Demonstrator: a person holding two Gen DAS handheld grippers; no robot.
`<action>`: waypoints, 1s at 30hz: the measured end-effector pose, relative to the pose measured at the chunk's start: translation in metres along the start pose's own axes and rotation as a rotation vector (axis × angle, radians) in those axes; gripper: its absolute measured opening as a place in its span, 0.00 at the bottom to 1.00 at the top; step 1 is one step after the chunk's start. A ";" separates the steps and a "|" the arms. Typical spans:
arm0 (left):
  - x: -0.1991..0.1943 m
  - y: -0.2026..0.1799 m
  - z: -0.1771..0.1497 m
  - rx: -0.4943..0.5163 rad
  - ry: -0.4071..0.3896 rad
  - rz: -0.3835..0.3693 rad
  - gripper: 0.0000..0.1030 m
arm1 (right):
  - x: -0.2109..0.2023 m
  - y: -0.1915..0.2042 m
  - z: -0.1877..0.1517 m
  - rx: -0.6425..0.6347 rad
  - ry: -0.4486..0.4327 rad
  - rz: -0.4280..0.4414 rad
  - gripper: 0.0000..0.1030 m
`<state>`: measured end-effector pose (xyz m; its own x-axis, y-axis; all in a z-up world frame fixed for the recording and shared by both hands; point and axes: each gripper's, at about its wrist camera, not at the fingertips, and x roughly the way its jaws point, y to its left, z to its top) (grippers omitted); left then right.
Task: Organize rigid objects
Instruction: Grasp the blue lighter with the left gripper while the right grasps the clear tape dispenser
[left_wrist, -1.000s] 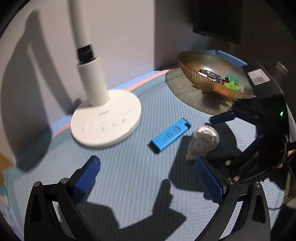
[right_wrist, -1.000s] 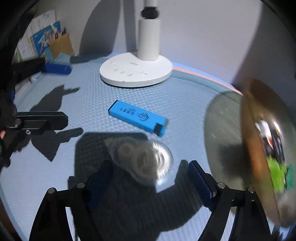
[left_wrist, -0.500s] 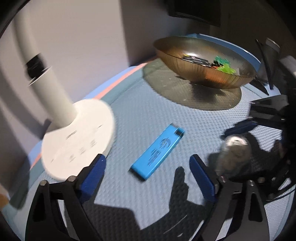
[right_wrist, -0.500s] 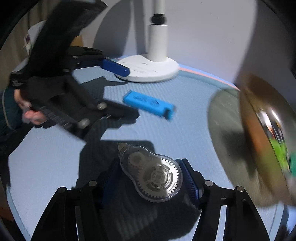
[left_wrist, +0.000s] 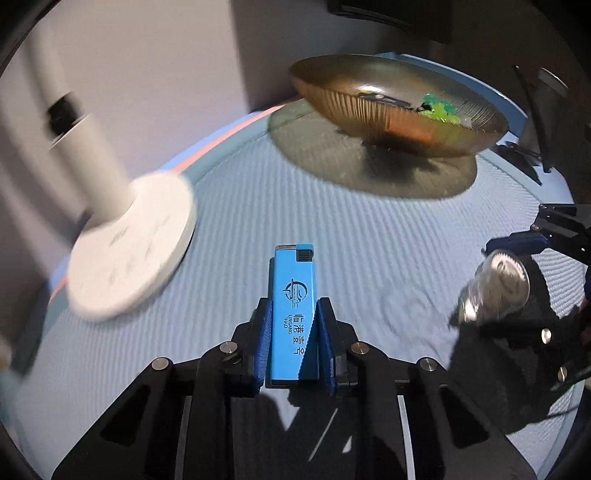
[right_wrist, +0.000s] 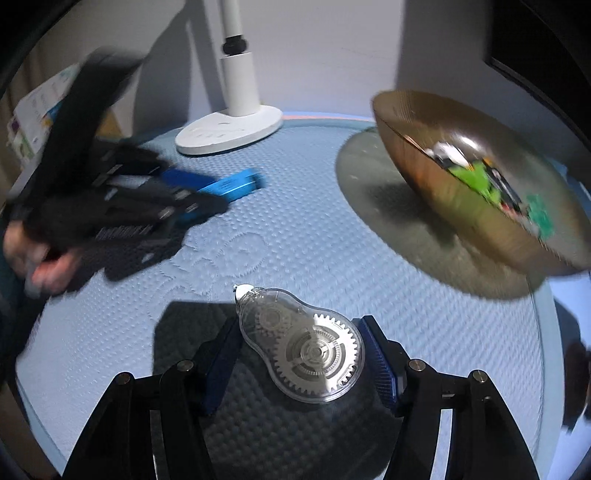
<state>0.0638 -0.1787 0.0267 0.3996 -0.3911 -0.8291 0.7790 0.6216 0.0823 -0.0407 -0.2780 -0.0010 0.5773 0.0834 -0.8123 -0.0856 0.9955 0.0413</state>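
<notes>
My left gripper (left_wrist: 291, 321) is shut on a blue lighter (left_wrist: 292, 306) with dark print, held lengthwise between the blue pads above the blue mat. The lighter also shows in the right wrist view (right_wrist: 236, 186), inside the blurred left gripper (right_wrist: 207, 192). My right gripper (right_wrist: 301, 354) is shut on a clear correction tape dispenser (right_wrist: 303, 347) with grey gears, its tip pointing away. The dispenser also shows in the left wrist view (left_wrist: 495, 288). A ribbed amber bowl (left_wrist: 369, 110) holding several small items stands at the back right; it also shows in the right wrist view (right_wrist: 424, 155).
A white desk lamp base (left_wrist: 129, 243) with its post stands at the left, near the wall; it also shows in the right wrist view (right_wrist: 229, 129). A textured blue mat (left_wrist: 332, 229) covers the table. Papers and boxes (right_wrist: 33, 114) lie at the far left.
My left gripper moved onto the blue lighter and shut on it. My right gripper shut on the tape dispenser, and both views now face the bowl more.
</notes>
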 end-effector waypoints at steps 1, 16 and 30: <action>-0.008 -0.001 -0.010 -0.042 0.003 0.010 0.21 | -0.003 0.000 -0.003 0.020 0.000 0.005 0.62; -0.091 -0.010 -0.122 -0.325 0.003 -0.071 0.36 | -0.037 0.023 -0.051 0.047 0.040 0.098 0.68; -0.080 -0.027 -0.115 -0.279 -0.032 0.081 0.20 | -0.021 0.061 -0.039 -0.061 0.030 -0.078 0.48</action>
<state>-0.0450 -0.0857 0.0274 0.4740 -0.3511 -0.8075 0.5828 0.8125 -0.0112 -0.0893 -0.2203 -0.0040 0.5595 0.0035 -0.8288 -0.0909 0.9942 -0.0572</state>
